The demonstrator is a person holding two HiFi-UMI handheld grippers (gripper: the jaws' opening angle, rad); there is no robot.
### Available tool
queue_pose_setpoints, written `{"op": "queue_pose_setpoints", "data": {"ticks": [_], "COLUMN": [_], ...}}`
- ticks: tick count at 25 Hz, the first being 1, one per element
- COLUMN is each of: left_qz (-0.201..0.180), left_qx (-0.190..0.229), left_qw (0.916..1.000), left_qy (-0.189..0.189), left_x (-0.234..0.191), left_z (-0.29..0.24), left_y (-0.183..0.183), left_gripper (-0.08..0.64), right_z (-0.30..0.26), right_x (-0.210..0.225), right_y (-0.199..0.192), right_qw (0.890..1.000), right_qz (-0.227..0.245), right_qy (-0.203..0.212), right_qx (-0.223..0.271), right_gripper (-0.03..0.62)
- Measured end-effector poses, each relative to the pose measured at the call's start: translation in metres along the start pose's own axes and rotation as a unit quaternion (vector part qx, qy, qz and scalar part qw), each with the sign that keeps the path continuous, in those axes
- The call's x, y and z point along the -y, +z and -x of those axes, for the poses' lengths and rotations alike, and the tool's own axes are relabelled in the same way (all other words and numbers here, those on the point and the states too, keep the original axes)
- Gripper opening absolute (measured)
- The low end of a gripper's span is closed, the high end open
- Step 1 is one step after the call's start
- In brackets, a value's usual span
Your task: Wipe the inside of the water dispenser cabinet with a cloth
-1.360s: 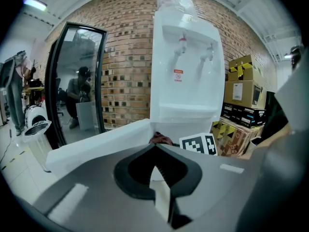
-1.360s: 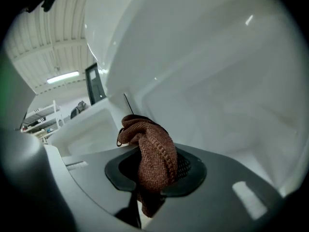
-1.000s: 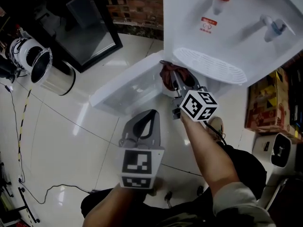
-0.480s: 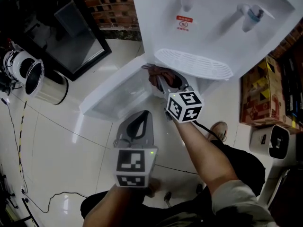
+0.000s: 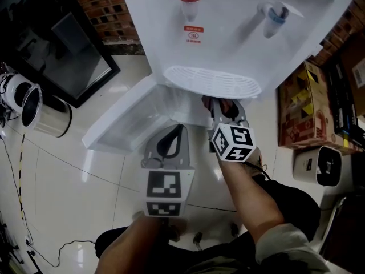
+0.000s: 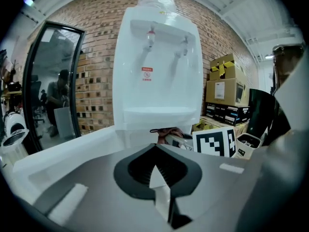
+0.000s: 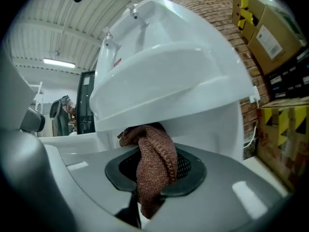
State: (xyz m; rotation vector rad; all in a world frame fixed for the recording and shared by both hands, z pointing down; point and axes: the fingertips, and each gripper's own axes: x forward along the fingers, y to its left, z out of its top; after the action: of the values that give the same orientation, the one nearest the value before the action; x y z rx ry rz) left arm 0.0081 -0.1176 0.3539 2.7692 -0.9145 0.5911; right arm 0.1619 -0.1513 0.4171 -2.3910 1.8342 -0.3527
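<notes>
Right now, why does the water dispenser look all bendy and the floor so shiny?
Right gripper view: the wide-angle lens bulges the water dispenser and blackens the corners. Left gripper view: the brick wall bows likewise. Head view: light glares off the glossy floor tiles.

Glossy tiled floor (image 5: 68, 176) carries the water dispenser (image 5: 228, 27), a steel bin (image 5: 51, 119) and cardboard boxes (image 5: 299, 107)

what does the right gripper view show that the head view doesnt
Only the right gripper view: a ceiling strip light, and the jaws of the right hand-held gripper clamped on the brown cloth. Only the head view: the left hand-held gripper, shut and empty, and a steel bin. Both: the white water dispenser, the cloth and cardboard boxes.
</notes>
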Motion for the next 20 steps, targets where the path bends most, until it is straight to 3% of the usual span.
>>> {"op": "queue_pose_setpoints", "data": {"ticks": [4,7,12,20], "left_qz": [-0.007,-0.017,-0.027,-0.003], "left_qx": [0.014,0.021,0.018,0.013], "left_qw": [0.9996,0.9989,0.9980,0.9995], "left_qy": [-0.021,-0.037,-0.055,-0.029], "left_x": [0.019,0.036,0.058,0.048], "left_z": [-0.017,-0.032,-0.050,-0.057], "left_y": [0.014,0.019,0.015,0.012], "left_gripper": [0.000,0.000,0.000,0.000], "right_z": [0.033,0.051,0.068,0.067], "right_x": [0.057,0.080,0.093,0.085], "right_y": [0.012,0.019,0.024,0.004], "right_qw": [0.998,0.996,0.995,0.992], "right_qz": [0.008,0.020,0.052,0.104], "right_qy": [-0.062,-0.080,-0.079,-0.071], "right_qx": [0.011,0.014,0.013,-0.016], "right_gripper": [0.089,0.089,0.089,0.098]}}
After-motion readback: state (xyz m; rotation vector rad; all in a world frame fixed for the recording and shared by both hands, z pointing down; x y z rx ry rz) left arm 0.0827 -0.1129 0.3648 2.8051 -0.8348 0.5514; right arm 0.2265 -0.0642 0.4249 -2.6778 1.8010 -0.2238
